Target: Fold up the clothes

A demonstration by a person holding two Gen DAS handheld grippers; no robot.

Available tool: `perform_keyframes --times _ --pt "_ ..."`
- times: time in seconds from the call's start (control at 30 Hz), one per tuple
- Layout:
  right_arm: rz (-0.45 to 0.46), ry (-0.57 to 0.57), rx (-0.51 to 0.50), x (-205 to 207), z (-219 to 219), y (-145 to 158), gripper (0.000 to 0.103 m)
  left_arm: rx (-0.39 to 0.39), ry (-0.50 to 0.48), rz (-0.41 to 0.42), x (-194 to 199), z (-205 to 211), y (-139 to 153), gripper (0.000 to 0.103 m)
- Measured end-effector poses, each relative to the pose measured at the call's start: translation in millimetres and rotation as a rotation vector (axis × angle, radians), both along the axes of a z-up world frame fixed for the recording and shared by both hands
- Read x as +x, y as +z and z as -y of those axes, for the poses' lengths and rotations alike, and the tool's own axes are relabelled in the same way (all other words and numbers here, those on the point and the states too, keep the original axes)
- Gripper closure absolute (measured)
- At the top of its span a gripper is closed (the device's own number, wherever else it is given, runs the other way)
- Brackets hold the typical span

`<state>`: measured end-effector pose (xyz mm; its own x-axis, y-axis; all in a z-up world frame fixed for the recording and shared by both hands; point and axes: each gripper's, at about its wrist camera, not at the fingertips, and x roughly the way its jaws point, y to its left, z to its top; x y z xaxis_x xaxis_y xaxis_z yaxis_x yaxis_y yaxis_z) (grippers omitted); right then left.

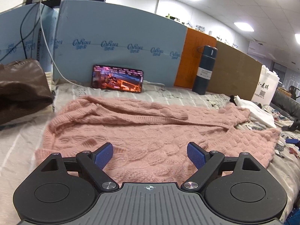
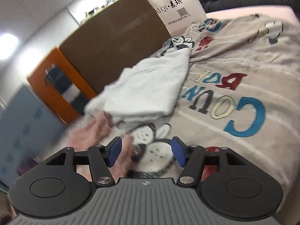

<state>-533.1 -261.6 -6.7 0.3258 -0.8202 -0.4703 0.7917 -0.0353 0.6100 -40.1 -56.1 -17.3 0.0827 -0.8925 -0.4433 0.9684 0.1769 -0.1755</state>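
With the pink sweater [image 1: 142, 131] spread flat mid-bed, one sleeve already crossed over (a folded white garment [image 2: 148, 90] waits toward the right edge), both left gripper [image 1: 150, 155] and right gripper [image 2: 146, 153] hover spread and empty, so next probably means pinching the near hem.

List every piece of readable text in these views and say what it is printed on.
"AI QI·麦琪", cut off at left: white paper bag; the small line under its QR code is too blurred to read fully.
"COUNT", "BOY", upside down: printed beige bedsheet.
Repeated blue logo on light blue foam board: not legible.
Dark blue flask label: too small.
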Motion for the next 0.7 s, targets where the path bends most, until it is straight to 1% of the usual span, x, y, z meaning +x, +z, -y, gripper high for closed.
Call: perform_keyframes --times 0.03,0.07,0.1,0.17,0.2,0.23,0.27,0.3,0.4,0.43,0.47,0.5,0.57,0.6,0.63,0.67,0.7 --pt "0.036 0.014 -0.008 0 2 1 0.037 -0.002 0.009 0.003 0 -1 1 0.014" --pt "0.047 0.030 0.003 3 7 0 0.036 -0.002 0.016 0.004 1 -1 1 0.014" --pt "0.038 0.048 0.027 8 13 -1 0.036 -0.001 0.021 0.004 2 -2 1 0.014" --pt "0.035 0.090 0.068 18 24 -3 0.048 0.001 0.028 0.003 3 -2 1 0.014" --pt "0.051 0.118 0.081 23 28 -6 0.064 0.001 0.029 0.003 2 -2 1 0.014" --pt "0.075 0.146 0.078 27 31 -7 0.078 0.001 0.029 0.003 2 -2 1 0.014" --pt "0.106 0.174 0.063 31 32 -7 0.085 0.001 0.030 0.003 2 -1 1 0.014" --pt "0.131 0.190 0.020 33 31 -5 0.092 0.001 0.030 0.003 2 -1 1 0.014" --pt "0.171 0.210 -0.167 30 25 4 0.094 0.001 0.027 0.002 1 1 0 0.014" --pt "0.161 0.215 -0.182 27 26 5 0.094 0.002 0.025 0.002 1 1 0 0.014" --pt "0.121 0.214 -0.163 26 27 5 0.094 0.002 0.023 0.002 0 2 0 0.014" --pt "0.038 0.205 -0.129 27 27 5 0.094 0.002 0.021 0.001 1 2 -1 0.014" --pt "-0.195 0.171 -0.074 36 23 4 0.094 0.004 0.020 0.001 1 3 -1 0.014" --pt "-0.300 0.158 -0.051 40 20 2 0.091 0.004 0.020 0.000 1 4 -1 0.014" --pt "-0.404 0.144 -0.027 44 17 0 0.083 0.003 0.018 0.002 1 4 0 0.014" --pt "-0.473 0.129 -0.009 46 15 -2 0.077 0.002 0.017 0.004 1 4 0 0.014" --pt "-0.507 0.117 -0.004 45 14 -3 0.066 0.000 0.018 0.005 2 4 0 0.014"
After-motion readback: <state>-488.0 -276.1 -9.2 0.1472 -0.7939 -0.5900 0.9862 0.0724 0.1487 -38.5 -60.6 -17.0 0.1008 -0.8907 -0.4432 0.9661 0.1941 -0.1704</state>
